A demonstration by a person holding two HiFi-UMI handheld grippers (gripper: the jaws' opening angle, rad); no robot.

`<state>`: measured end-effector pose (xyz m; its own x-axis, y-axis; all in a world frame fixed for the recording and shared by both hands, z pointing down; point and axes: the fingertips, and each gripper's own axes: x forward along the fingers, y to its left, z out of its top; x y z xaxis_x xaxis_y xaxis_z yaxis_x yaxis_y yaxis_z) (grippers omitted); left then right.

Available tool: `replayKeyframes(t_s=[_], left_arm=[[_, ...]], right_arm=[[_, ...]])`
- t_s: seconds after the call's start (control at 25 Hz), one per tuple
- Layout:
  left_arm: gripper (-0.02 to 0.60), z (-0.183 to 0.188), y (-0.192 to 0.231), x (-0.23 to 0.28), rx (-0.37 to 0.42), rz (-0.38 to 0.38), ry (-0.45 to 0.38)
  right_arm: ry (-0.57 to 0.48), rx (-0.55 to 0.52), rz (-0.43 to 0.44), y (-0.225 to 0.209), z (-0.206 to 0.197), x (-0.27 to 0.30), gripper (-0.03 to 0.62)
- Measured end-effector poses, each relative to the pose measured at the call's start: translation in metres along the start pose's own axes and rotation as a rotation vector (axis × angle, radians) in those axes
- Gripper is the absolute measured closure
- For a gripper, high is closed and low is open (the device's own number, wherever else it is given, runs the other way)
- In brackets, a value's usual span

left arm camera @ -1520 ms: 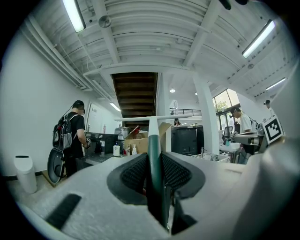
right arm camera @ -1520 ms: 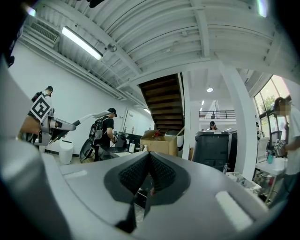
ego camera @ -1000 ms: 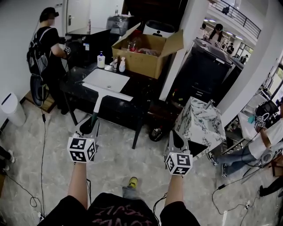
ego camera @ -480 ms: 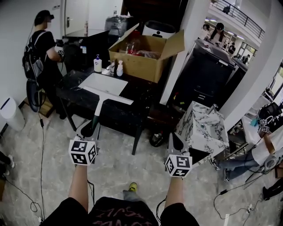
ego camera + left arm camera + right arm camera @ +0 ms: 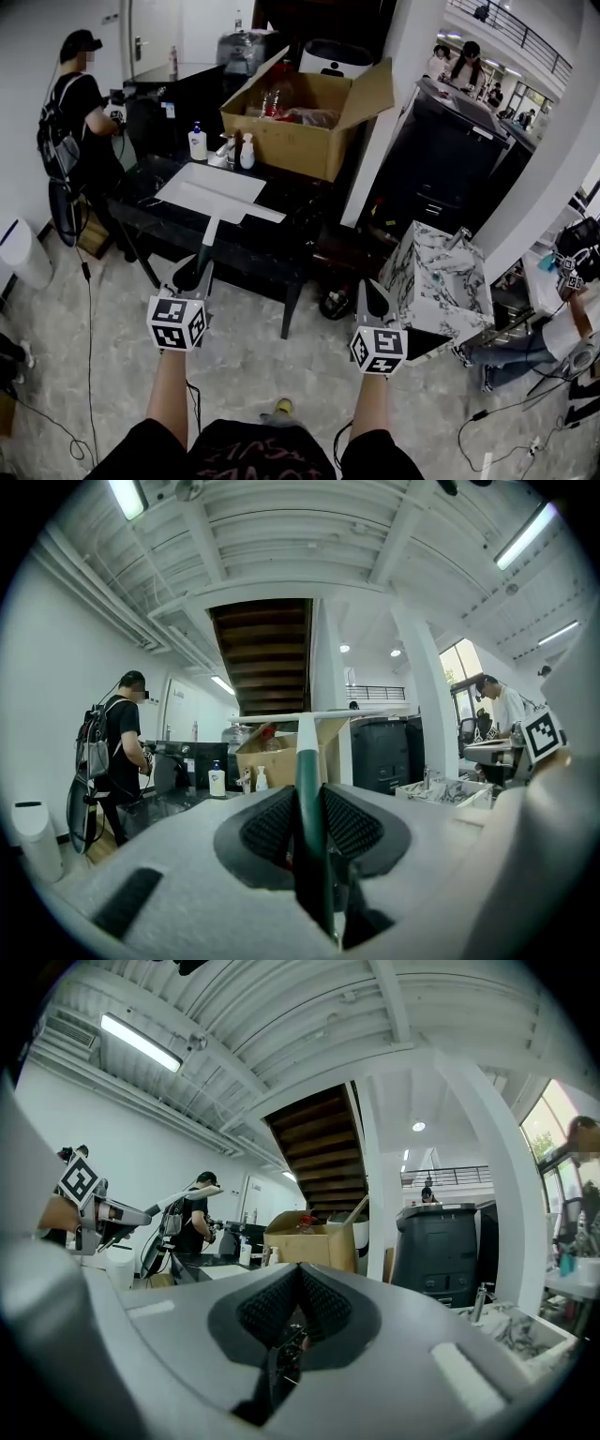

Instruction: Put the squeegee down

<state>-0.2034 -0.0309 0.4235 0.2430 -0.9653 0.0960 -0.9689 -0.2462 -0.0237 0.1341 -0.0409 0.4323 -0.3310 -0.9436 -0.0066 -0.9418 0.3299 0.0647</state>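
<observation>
Our left gripper [image 5: 193,274] pinches the squeegee [image 5: 208,234] by its handle, short of the table [image 5: 262,236]; right gripper [image 5: 372,296] pressed together | light, stiff; blade probably soft

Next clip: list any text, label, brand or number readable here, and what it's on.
Nothing reads clearly.
Shirt print: reddish lettering, too blurred to read.
Pump bottle label: too small to read.
Marker cubes: square patterns only, no words.
</observation>
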Motion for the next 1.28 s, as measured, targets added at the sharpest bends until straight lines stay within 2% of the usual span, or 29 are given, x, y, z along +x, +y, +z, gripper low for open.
replayKeyframes(t_s=[0.68,1.28], left_arm=[[0.48,0.013,-0.017,0.126,0.0,0.035,0.023],[0.48,0.012,-0.025,0.176,-0.003,0.034,0.04]], right_arm=[[0.006,0.016,0.067,-0.078,-0.01,0.113,0.585],[0.019,0.029,0.072,-0.106,-0.019,0.154,0.585]])
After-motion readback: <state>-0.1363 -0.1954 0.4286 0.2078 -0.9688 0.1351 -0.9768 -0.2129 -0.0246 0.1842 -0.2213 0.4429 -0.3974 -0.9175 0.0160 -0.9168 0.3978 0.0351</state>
